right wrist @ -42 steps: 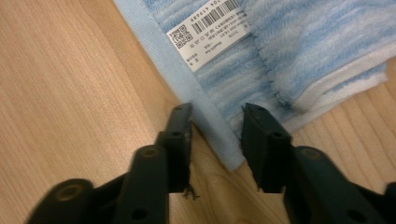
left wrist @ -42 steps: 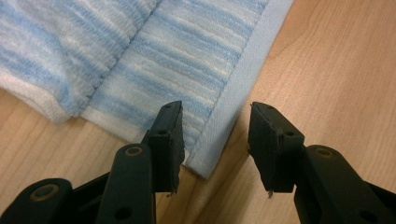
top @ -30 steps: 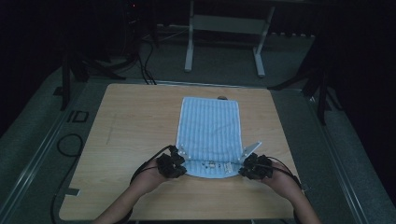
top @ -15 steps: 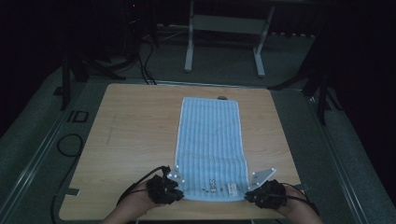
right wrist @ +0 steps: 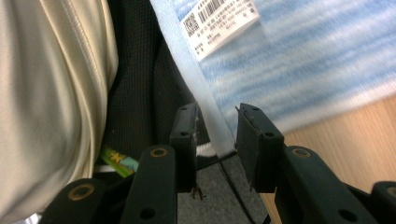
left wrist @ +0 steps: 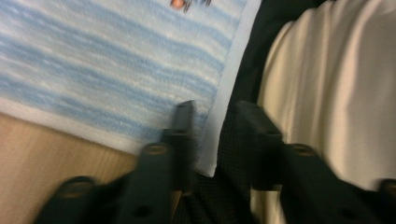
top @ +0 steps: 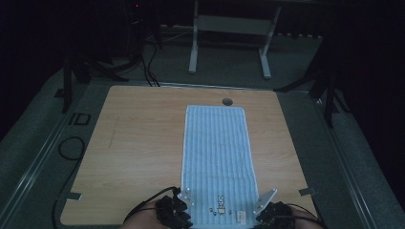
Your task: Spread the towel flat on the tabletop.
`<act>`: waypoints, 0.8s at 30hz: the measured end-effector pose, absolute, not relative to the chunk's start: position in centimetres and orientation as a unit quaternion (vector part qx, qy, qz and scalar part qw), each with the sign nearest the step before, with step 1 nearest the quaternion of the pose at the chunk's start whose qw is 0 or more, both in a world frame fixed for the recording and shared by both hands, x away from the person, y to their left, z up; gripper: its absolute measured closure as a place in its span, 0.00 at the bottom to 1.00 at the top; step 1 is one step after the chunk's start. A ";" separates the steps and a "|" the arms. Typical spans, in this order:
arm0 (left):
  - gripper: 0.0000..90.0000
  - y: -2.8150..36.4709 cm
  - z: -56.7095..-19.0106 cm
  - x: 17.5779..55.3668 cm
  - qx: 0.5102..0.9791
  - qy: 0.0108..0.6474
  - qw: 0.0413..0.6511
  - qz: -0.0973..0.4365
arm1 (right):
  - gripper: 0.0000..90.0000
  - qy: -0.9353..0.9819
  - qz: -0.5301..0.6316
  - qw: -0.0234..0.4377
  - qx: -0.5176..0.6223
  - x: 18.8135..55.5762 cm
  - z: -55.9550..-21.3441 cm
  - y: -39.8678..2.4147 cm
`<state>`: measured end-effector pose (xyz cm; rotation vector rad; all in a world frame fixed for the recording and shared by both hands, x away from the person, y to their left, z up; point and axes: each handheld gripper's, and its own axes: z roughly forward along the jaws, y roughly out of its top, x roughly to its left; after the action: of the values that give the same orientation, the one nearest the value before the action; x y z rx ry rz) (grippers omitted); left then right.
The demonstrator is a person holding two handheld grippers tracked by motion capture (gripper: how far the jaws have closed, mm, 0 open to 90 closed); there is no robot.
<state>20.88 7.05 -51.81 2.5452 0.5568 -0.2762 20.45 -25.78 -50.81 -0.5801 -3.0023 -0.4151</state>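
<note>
A blue-and-white striped towel (top: 217, 157) lies flat and lengthwise down the middle of the wooden table (top: 138, 143), its near end at the front edge. My left gripper (top: 174, 214) is at the towel's near left corner and my right gripper (top: 274, 217) at its near right corner. In the left gripper view the towel (left wrist: 116, 70) has its corner in the gap of the left gripper (left wrist: 215, 121), whose jaws stand apart. In the right gripper view the hem of the towel (right wrist: 317, 60) runs through the open right gripper (right wrist: 217, 126), below a white printed label (right wrist: 224, 25).
A round cable hole (top: 227, 101) sits just beyond the towel's far end. A metal frame (top: 193, 47) stands on the floor behind the table and a cable (top: 71, 148) loops at the left. The person's cream garment (left wrist: 336, 93) is close behind both grippers.
Both grippers have drawn back toward the person to the table's front edge, pulling the towel's near end with them. The folded towel has stretched out to its full length.
</note>
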 end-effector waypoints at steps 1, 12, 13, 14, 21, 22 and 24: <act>0.65 7.4 -51.0 21.3 0.934 0.219 0.269 -0.088 | 0.68 -0.972 -0.142 0.027 -0.186 20.6 -50.5 -26.0; 0.54 8.7 -49.3 27.4 0.918 0.270 0.292 0.013 | 0.59 -0.951 -0.229 -0.040 -0.205 27.7 -47.4 -27.0; 0.54 8.7 -49.3 27.4 0.918 0.270 0.292 0.013 | 0.59 -0.951 -0.229 -0.040 -0.205 27.7 -47.4 -27.0; 0.54 8.6 -49.8 28.5 0.918 0.275 0.286 0.017 | 0.59 -0.948 -0.239 -0.050 -0.203 29.0 -47.5 -26.5; 0.54 7.9 -51.8 30.7 0.918 0.286 0.274 0.019 | 0.58 -0.950 -0.232 -0.050 -0.202 32.1 -49.6 -24.5; 0.54 7.8 -52.4 31.2 0.918 0.286 0.275 0.016 | 0.58 -0.951 -0.227 -0.045 -0.204 32.9 -50.5 -24.2; 0.54 7.7 -52.9 31.5 0.919 0.287 0.270 0.007 | 0.57 -0.952 -0.220 -0.043 -0.209 33.3 -51.2 -23.9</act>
<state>31.51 7.73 -52.89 2.4773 0.7724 0.0200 33.32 -23.94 -51.22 -0.6756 -3.0750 -0.7105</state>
